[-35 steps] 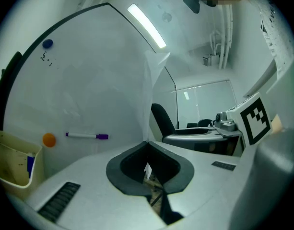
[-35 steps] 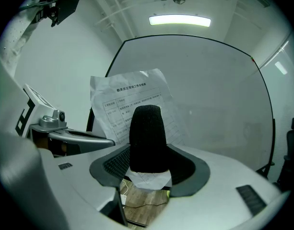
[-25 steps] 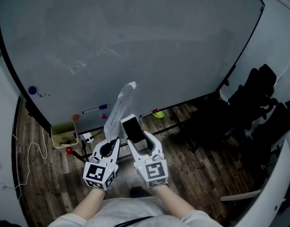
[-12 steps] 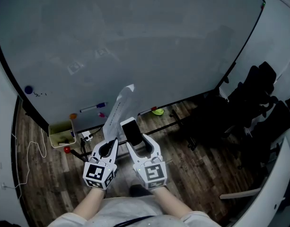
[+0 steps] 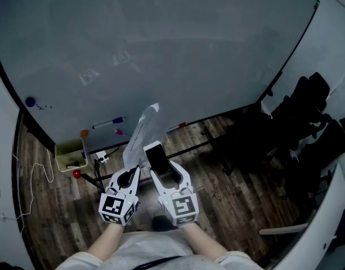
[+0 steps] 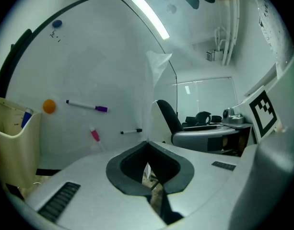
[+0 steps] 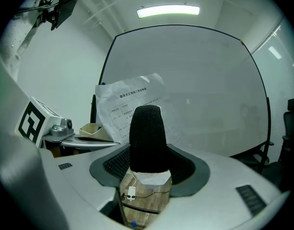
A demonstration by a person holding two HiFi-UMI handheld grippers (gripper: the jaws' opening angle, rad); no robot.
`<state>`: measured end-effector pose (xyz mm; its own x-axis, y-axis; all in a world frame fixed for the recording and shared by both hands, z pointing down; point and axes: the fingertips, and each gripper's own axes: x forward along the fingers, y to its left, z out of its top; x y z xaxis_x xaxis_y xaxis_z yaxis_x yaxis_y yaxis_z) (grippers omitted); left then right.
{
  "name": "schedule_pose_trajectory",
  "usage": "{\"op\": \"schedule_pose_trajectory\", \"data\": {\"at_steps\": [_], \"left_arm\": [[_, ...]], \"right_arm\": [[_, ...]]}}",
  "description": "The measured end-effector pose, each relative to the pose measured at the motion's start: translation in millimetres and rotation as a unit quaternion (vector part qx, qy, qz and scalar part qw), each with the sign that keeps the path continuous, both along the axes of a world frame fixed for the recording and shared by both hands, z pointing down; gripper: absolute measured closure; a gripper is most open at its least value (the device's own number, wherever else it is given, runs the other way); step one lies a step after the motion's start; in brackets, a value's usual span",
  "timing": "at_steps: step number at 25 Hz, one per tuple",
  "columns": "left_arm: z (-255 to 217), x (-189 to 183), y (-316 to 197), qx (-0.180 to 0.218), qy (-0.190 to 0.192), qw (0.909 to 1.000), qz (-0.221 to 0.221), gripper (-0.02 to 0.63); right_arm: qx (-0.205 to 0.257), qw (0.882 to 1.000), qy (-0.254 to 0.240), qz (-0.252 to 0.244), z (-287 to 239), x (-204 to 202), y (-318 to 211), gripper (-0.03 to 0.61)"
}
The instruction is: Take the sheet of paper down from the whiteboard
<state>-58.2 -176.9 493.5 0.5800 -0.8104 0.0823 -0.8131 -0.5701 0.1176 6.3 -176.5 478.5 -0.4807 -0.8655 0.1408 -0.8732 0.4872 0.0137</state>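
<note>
The whiteboard filled most of the head view, bare of paper. The sheet of paper was already off it, standing upright in the air in front of the person, its lower edge pinched in the fully closed fingers of the left gripper. That low grip probably let the sheet hang free for carrying. Just beside it, the right gripper had its fingers closed on a black-faced block, likely a whiteboard eraser, held upright and apart from the sheet.

The left gripper view showed the sheet edge-on as a thin sliver, with a purple-capped marker and an orange magnet on the board. Only the right gripper view showed the sheet's printed face, with table lines, behind the eraser's felt.
</note>
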Motion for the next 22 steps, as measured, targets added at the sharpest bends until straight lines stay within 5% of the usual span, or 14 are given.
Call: {"op": "schedule_pose_trajectory", "data": {"at_steps": [22], "left_arm": [[21.9,2.7,-1.2,-0.026,-0.003,0.9996,0.001,0.600]], "right_arm": [[-0.020,1.000,-0.009,0.000,15.5,12.7,0.7,0.337]]}}
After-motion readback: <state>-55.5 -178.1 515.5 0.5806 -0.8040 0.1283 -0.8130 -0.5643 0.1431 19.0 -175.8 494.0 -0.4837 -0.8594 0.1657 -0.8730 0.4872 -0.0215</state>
